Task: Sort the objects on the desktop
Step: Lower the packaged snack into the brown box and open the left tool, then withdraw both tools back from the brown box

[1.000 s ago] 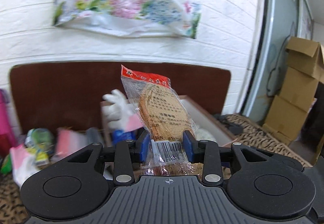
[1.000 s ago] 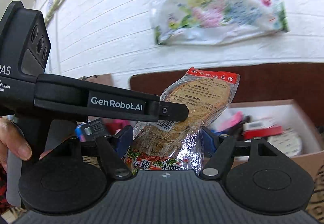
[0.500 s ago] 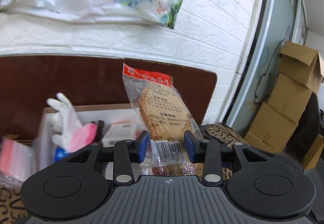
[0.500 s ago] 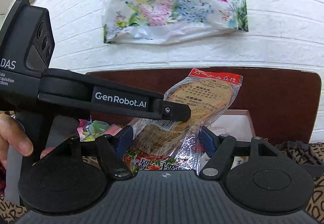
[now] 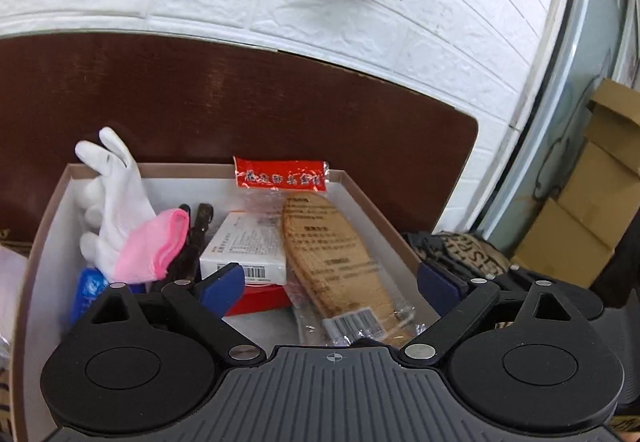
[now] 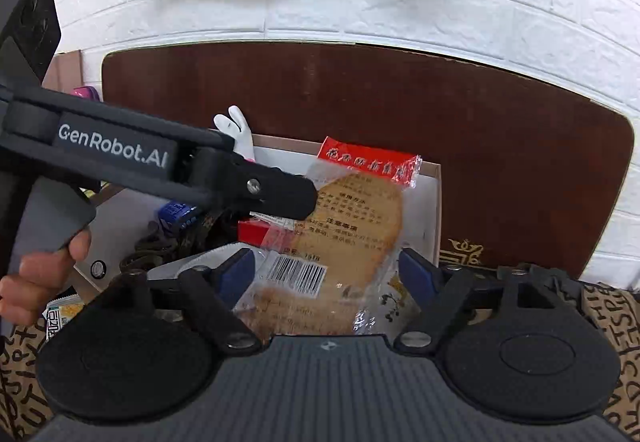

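- The left gripper (image 5: 330, 284) has its blue fingers (image 5: 222, 287) spread wide and still opening — they touch nothing.
- Between those fingers lies the insole pack (image 5: 332, 262), a brown insole in a clear bag with a red top strip. It rests in the white box (image 5: 48, 226) and no pad presses on it.
- Just left of the fingers sit a white glove (image 5: 110, 198) with a pink cuff and a small white carton (image 5: 246, 250) on top of a red one.
- The right gripper (image 6: 326, 268) is opening too. The same pack sits between its fingers (image 6: 414, 270), but the pads do not seem to squeeze it.
- A person's hand (image 6: 36, 282) holds the left gripper's handle, off to the left of the right fingers.
- Behind the box stands a dark brown board (image 5: 240, 102) against a white brick wall (image 5: 280, 10).
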The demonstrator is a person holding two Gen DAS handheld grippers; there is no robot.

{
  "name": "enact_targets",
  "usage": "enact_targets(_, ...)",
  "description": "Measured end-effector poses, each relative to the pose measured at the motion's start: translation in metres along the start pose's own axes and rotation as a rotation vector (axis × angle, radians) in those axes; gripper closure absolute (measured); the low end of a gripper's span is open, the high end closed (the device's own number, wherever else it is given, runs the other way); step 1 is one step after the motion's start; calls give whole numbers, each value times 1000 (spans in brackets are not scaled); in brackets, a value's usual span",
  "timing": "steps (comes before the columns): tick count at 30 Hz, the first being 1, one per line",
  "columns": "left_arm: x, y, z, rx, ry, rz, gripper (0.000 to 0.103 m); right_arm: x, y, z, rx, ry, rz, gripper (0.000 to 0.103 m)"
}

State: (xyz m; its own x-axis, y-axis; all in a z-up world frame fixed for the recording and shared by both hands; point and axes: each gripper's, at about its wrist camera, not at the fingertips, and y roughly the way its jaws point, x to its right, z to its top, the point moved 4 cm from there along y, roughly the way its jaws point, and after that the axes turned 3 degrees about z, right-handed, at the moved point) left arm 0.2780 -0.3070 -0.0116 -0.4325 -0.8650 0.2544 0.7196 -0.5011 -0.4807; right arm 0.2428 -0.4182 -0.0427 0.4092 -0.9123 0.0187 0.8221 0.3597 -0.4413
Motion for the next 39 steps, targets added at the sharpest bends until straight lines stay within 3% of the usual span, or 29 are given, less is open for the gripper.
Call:
enact_targets(7,-1,0,-4,-23,3,-5,0,-11,6,1,-19,-46,-23,4)
enact_targets(18,2,-34,0,0,21,27,0,-21,-23,13,1,4,-53,1)
enact_targets(28,10,-91,-11,27,99,133,0,-43,-63,9,-54,39,-130,1)
enact_targets(32,10,-113,-21,-1,88,164,0,-60,-84,1,-60,24,-149,1)
enact_targets(39,10,-156,-46,-14,94,285,0,-88,-124,-10,-41,8,-188,1)
